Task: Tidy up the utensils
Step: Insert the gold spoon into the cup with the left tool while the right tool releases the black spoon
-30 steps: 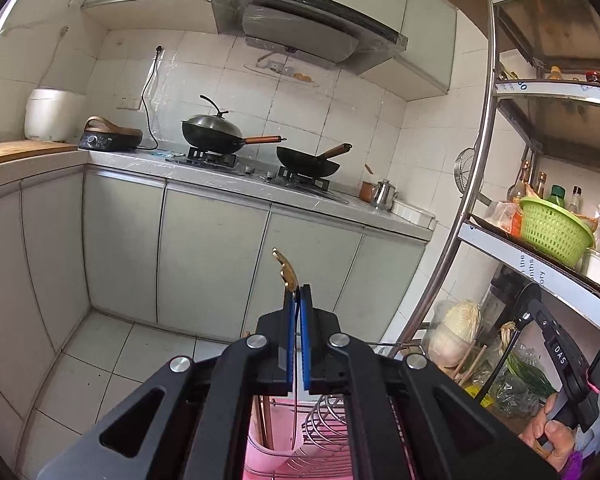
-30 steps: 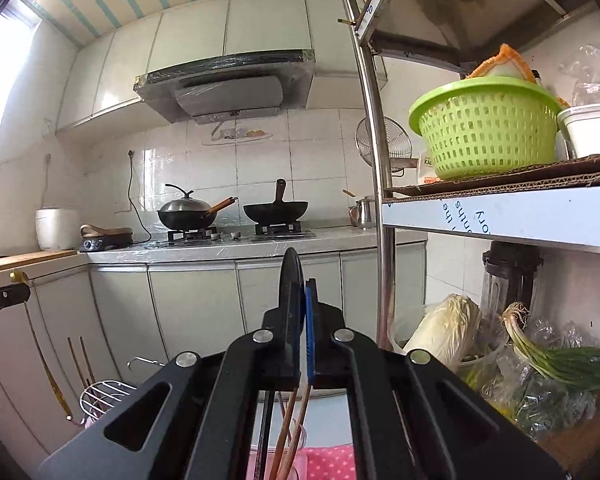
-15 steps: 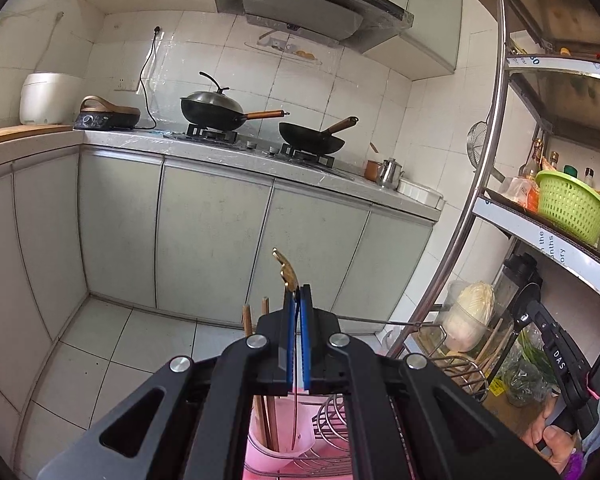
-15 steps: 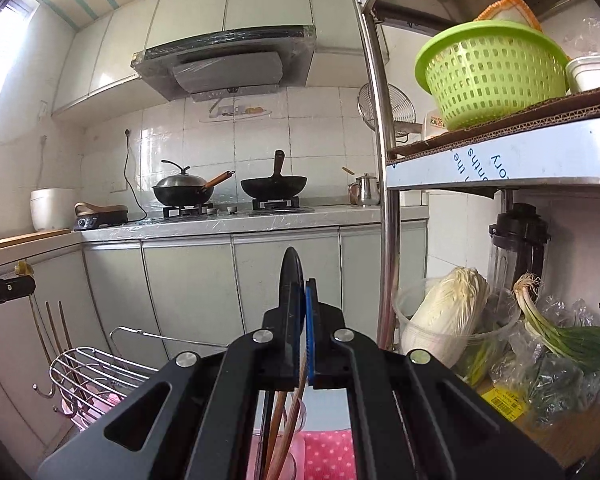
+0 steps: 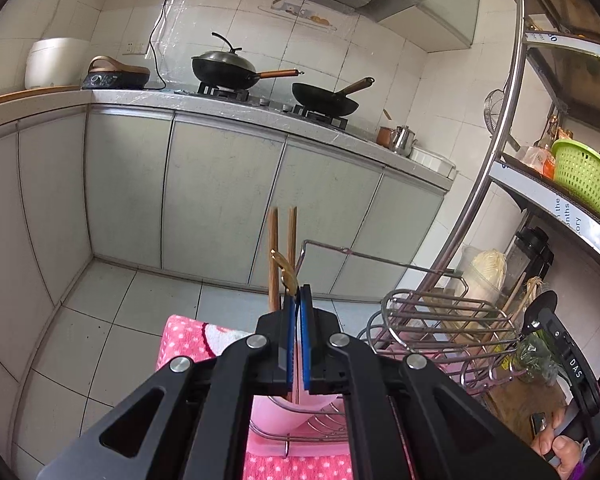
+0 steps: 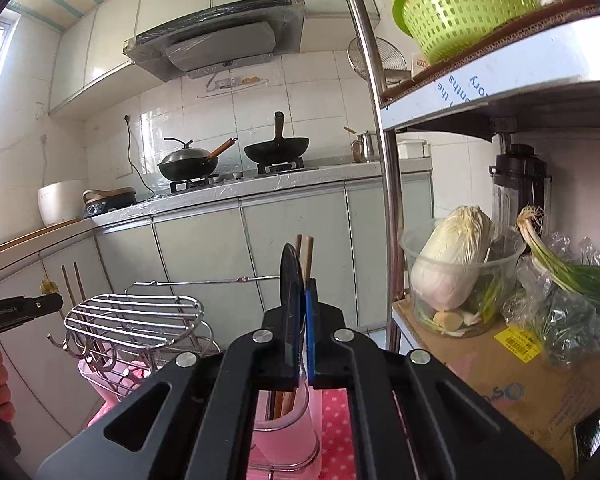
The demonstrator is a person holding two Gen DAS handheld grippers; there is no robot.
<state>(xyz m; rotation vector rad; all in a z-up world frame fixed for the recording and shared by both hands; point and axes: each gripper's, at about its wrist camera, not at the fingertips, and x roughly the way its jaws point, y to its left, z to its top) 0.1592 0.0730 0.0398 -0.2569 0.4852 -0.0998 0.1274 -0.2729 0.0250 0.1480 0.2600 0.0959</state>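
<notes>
Blue-padded left tongs [image 5: 296,300] are pinching a gold-handled utensil [image 5: 284,270] over a pink cup [image 5: 300,410] in the wire rack [image 5: 440,320]. Right tongs [image 6: 302,292] are clamping a flat black utensil [image 6: 291,300] above another pink cup [image 6: 288,432] holding wooden chopsticks [image 6: 306,256]. Beyond, two woks [image 6: 276,150] are sitting on the stove.

black grippers [image 5: 296,304], blue pads, silver screws

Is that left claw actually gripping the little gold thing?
Touching. In the left wrist view, the left gripper is shut on the gold utensil, whose end sticks out above the blue pads.
</notes>
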